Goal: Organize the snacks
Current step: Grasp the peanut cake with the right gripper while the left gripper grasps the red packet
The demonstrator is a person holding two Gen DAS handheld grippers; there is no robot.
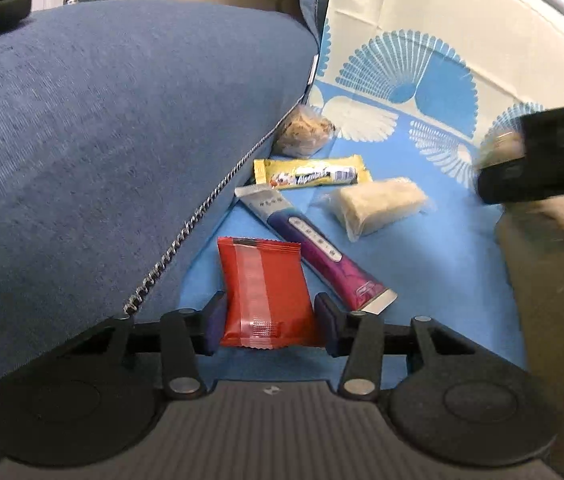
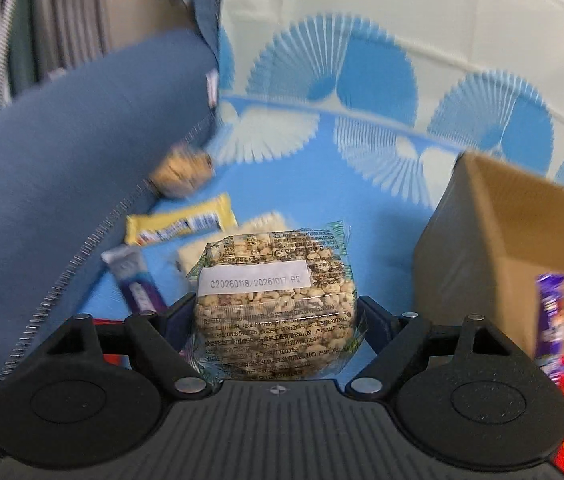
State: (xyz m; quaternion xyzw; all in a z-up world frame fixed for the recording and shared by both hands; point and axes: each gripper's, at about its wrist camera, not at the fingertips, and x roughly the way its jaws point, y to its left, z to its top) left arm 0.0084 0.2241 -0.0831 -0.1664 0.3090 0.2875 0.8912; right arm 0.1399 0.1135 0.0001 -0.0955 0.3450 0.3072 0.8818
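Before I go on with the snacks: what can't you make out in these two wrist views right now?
- Cardboard box: right wrist view cuts it off at the right edge, so most contents are hidden.
- Round puffed snack by the blue cushion: motion blur, label unreadable.
- Right gripper in the left wrist view: blurred and cropped.
- Red packet between the left gripper fingers: contact unclear.

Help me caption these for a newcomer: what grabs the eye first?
The puffed-grain cake in clear wrap, clamped in the right gripper beside the open cardboard box. Then the red packet between the left gripper fingers on the blue sheet.
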